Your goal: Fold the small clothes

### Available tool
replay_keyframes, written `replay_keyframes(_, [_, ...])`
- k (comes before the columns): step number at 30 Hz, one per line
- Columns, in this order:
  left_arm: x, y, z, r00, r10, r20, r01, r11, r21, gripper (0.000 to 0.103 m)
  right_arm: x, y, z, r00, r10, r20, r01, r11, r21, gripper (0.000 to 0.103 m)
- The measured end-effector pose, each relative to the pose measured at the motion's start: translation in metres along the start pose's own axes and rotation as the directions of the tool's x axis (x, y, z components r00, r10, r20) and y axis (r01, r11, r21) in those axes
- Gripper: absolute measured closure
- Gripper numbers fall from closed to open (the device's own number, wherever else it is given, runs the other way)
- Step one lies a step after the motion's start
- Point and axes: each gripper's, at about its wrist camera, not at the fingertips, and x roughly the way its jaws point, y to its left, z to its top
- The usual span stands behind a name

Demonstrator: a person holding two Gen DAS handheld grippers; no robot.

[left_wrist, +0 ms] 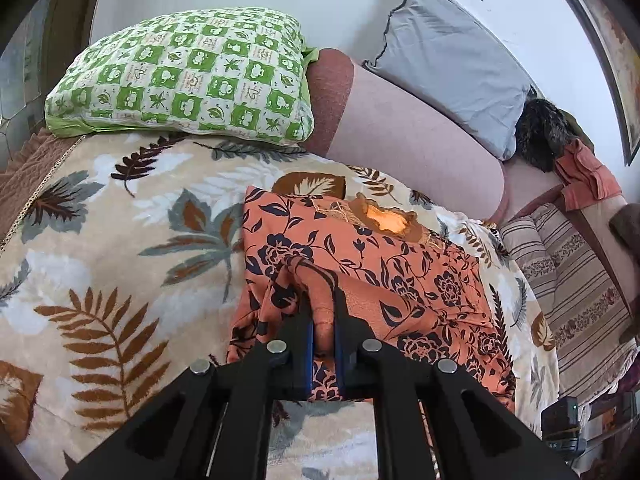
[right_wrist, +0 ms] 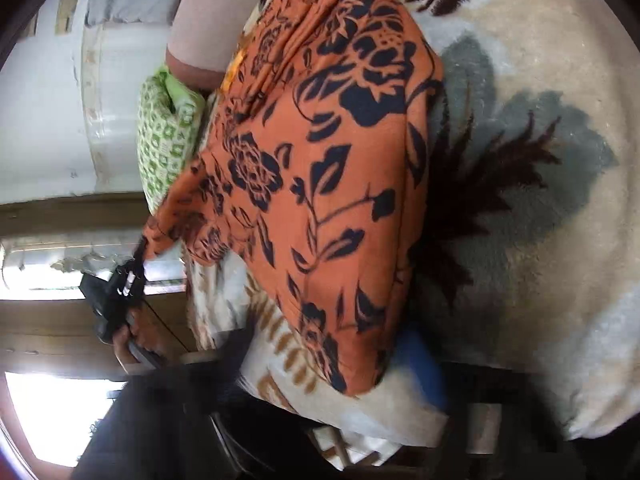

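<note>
An orange garment with dark flowers (left_wrist: 380,264) lies partly folded on a cream blanket with a leaf pattern (left_wrist: 120,240). My left gripper (left_wrist: 322,300) is shut on a bunched fold at the garment's near left edge, with cloth squeezed between the blue pads. In the right wrist view, which is rolled and blurred, the garment (right_wrist: 312,168) fills the middle, and the left gripper (right_wrist: 140,258) holds its far corner slightly lifted. My right gripper (right_wrist: 332,376) sits at the garment's near hem. Its fingers stand apart, with one blue pad (right_wrist: 422,364) beside the hem.
A green checked pillow (left_wrist: 180,76), a pink bolster (left_wrist: 400,132) and a grey pillow (left_wrist: 452,60) line the far side by the wall. A striped cushion (left_wrist: 572,280) and a salmon cloth (left_wrist: 584,172) lie to the right. A hand (right_wrist: 132,340) grips the left tool.
</note>
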Motion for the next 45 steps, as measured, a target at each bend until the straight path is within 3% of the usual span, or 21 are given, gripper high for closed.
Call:
replay_keyframes(4, [-0.005, 0.003, 0.001, 1.000, 0.003, 0.005, -0.003, 1.000, 0.011, 0.095, -0.011, 0.004, 0.009, 1.000, 0.019, 0.018, -0.018, 0.999, -0.036, 0.097])
replay_keyframes(9, [-0.014, -0.001, 0.025, 0.999, -0.020, 0.047, 0.017, 0.998, 0.053, 0.095, -0.044, 0.037, 0.053, 0.980, 0.171, 0.098, -0.163, 0.983, -0.089, 0.097])
replay_keyframes(11, [-0.012, -0.001, 0.047, 0.997, -0.041, 0.064, 0.038, 0.998, 0.049, 0.095, -0.059, 0.058, 0.089, 0.963, 0.232, 0.136, -0.213, 0.968, -0.135, 0.097])
replay_keyframes(13, [0.002, 0.000, 0.081, 0.995, -0.057, 0.082, 0.054, 0.998, 0.034, 0.095, -0.073, 0.087, 0.149, 0.934, 0.299, 0.194, -0.263, 0.946, -0.190, 0.097])
replay_keyframes(15, [0.035, 0.007, 0.114, 0.996, -0.015, 0.092, 0.016, 1.000, -0.004, 0.094, -0.070, 0.100, 0.217, 0.917, 0.338, 0.212, -0.300, 0.934, -0.191, 0.094])
replay_keyframes(17, [0.087, 0.024, 0.142, 0.995, 0.077, 0.062, -0.072, 0.994, -0.076, 0.068, -0.041, 0.099, 0.283, 0.935, 0.282, 0.217, -0.251, 0.955, -0.157, 0.093])
replay_keyframes(18, [0.109, 0.034, 0.148, 0.993, 0.116, 0.017, -0.113, 0.988, -0.108, 0.044, -0.029, 0.089, 0.305, 0.948, 0.204, 0.246, -0.180, 0.977, -0.117, 0.089])
replay_keyframes(20, [0.142, 0.048, 0.147, 0.987, 0.149, -0.064, -0.156, 0.979, -0.129, 0.039, -0.002, 0.059, 0.326, 0.958, 0.040, 0.284, -0.043, 0.999, 0.007, 0.084])
replay_keyframes(21, [0.148, 0.054, 0.140, 0.983, 0.167, -0.079, -0.176, 0.976, -0.127, 0.039, 0.010, 0.045, 0.325, 0.967, 0.021, 0.253, -0.032, 0.999, 0.041, 0.076])
replay_keyframes(23, [0.141, 0.055, 0.123, 0.982, 0.186, -0.043, -0.189, 0.980, -0.067, 0.039, 0.020, 0.038, 0.307, 0.970, -0.024, 0.242, 0.027, 1.000, -0.006, 0.064])
replay_keyframes(25, [0.125, 0.056, 0.097, 0.977, 0.210, -0.028, -0.210, 0.978, 0.009, 0.038, 0.015, 0.044, 0.289, 0.960, -0.078, 0.270, 0.110, 0.988, -0.106, 0.033])
replay_keyframes(29, [0.112, 0.054, 0.044, 0.988, 0.078, -0.132, -0.076, 0.997, 0.025, 0.034, 0.019, 0.060, 0.274, 0.946, -0.183, 0.267, 0.248, 0.941, -0.231, 0.029])
replay_keyframes(30, [0.115, 0.050, 0.034, 0.985, 0.065, -0.160, -0.061, 0.998, 0.033, 0.027, 0.026, 0.062, 0.275, 0.947, -0.203, 0.250, 0.265, 0.931, -0.250, 0.029])
replay_keyframes(33, [0.144, 0.041, 0.010, 0.966, 0.074, -0.249, -0.056, 0.996, 0.076, 0.025, 0.054, 0.057, 0.275, 0.954, -0.252, 0.163, 0.291, 0.910, -0.295, 0.028])
replay_keyframes(35, [0.163, 0.037, 0.004, 0.951, 0.149, -0.270, -0.133, 0.988, 0.075, 0.037, 0.062, 0.058, 0.272, 0.939, -0.299, 0.171, 0.341, 0.878, -0.337, 0.026])
replay_keyframes(36, [0.165, 0.032, 0.006, 0.951, 0.165, -0.260, -0.143, 0.984, 0.103, 0.054, 0.068, 0.063, 0.272, 0.933, -0.322, 0.162, 0.360, 0.861, -0.359, 0.025])
replay_keyframes(37, [0.168, 0.024, 0.009, 0.950, 0.147, -0.274, -0.118, 0.986, 0.120, 0.083, 0.071, 0.065, 0.273, 0.933, -0.327, 0.149, 0.359, 0.865, -0.351, 0.034])
replay_keyframes(38, [0.169, 0.021, 0.013, 0.945, 0.130, -0.300, -0.111, 0.991, 0.081, 0.083, 0.071, 0.065, 0.273, 0.939, -0.323, 0.116, 0.343, 0.875, -0.340, 0.051])
replay_keyframes(39, [0.169, 0.019, 0.016, 0.942, 0.144, -0.303, -0.128, 0.989, 0.072, 0.084, 0.071, 0.065, 0.275, 0.947, -0.310, 0.087, 0.321, 0.893, -0.317, 0.081])
replay_keyframes(41, [0.160, 0.015, 0.025, 0.946, 0.148, -0.289, -0.141, 0.989, 0.043, 0.085, 0.065, 0.075, 0.272, 0.947, -0.309, 0.088, 0.321, 0.893, -0.315, 0.082])
replay_keyframes(45, [0.097, -0.003, 0.034, 0.976, 0.072, -0.206, -0.073, 0.997, 0.001, 0.086, 0.021, 0.113, 0.243, 0.975, -0.171, 0.145, 0.209, 0.925, -0.318, 0.082])
